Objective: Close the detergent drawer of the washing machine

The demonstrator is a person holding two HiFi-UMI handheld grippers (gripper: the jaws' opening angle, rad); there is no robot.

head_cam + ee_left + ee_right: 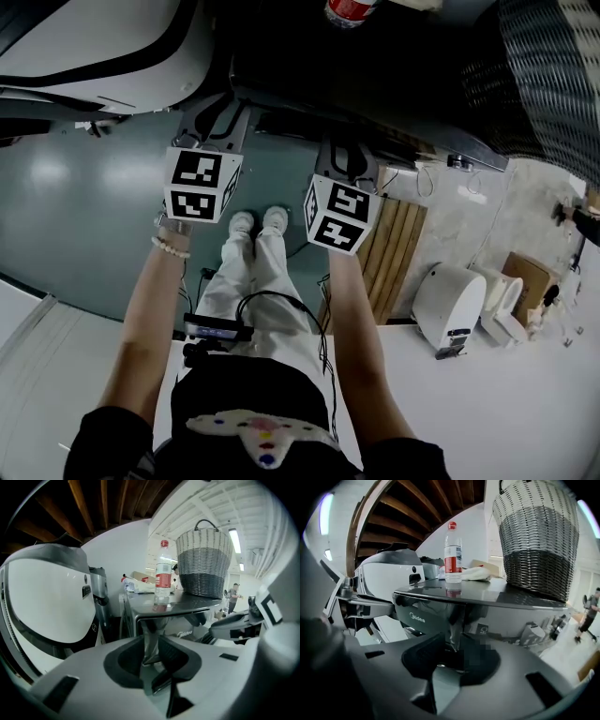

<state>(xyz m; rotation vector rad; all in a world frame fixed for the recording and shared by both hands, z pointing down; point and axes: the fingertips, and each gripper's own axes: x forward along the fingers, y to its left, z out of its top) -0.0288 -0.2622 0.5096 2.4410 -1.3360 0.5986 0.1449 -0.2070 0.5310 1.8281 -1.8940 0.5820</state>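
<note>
Both the left gripper [151,648] and the right gripper [452,651] hang just short of the washing machine [501,616], fingers spread with nothing between them. Its detergent drawer [419,616], at the front's upper left by the logo, looks flush to me, so little seems left to do. I count two grippers, one machine, and one bottle [452,550] and one basket [536,541] on its top.
</note>
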